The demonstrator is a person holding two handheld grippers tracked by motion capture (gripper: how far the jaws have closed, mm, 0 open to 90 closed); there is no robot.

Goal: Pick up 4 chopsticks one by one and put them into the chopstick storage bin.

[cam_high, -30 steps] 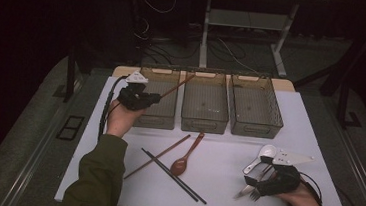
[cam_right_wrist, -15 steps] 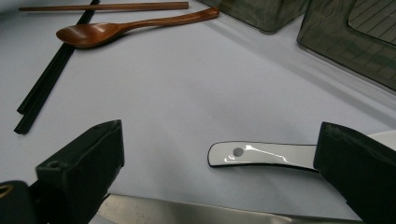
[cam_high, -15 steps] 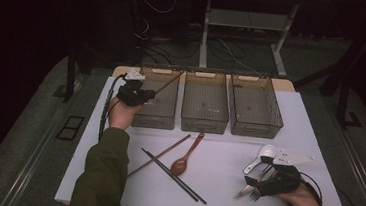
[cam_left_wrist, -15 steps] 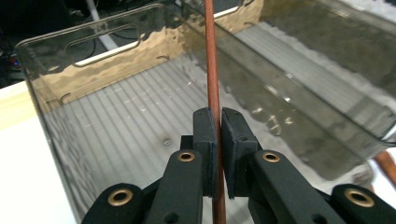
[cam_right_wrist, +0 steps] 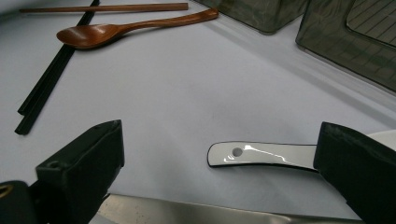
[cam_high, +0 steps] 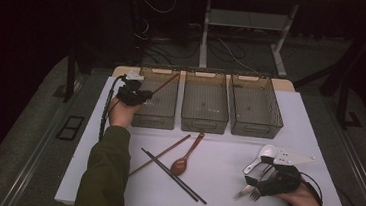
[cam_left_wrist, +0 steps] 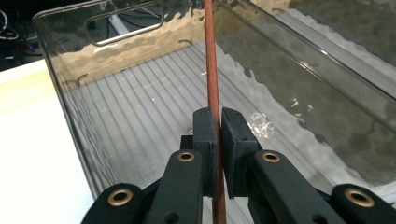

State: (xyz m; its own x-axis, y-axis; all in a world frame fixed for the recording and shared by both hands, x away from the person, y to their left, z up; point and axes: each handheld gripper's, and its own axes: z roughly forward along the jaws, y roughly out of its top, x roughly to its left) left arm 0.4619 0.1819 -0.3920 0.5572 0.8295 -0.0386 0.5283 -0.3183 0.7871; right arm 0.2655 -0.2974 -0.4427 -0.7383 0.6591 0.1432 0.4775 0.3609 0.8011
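Observation:
My left gripper (cam_high: pixel 140 95) (cam_left_wrist: pixel 218 117) is shut on a brown chopstick (cam_high: pixel 165 83) (cam_left_wrist: pixel 210 65) that slants over the left clear bin (cam_high: pixel 155 120) (cam_left_wrist: pixel 70 95); the stick's far end points to the bin's back wall. At the table's front right, my right gripper (cam_high: pixel 253 178) (cam_right_wrist: pixel 219 136) is open. A white spoon (cam_high: pixel 263 154) lies on the table, and its handle (cam_right_wrist: pixel 261 154) sits between the jaws. A metal utensil (cam_high: pixel 245 191) (cam_right_wrist: pixel 187 212) lies just below them.
A wooden spoon (cam_high: pixel 186 158) (cam_right_wrist: pixel 116 30), a pair of black chopsticks (cam_high: pixel 172 175) (cam_right_wrist: pixel 46 79) and a second brown chopstick (cam_high: pixel 161 154) (cam_right_wrist: pixel 102 8) lie mid-table. The middle bin (cam_high: pixel 203 121) and right bin (cam_high: pixel 255 130) stand in a row behind.
My left gripper has shifted slightly left and farther back with the chopstick, whose far end swung a little left. The right gripper has hardly moved.

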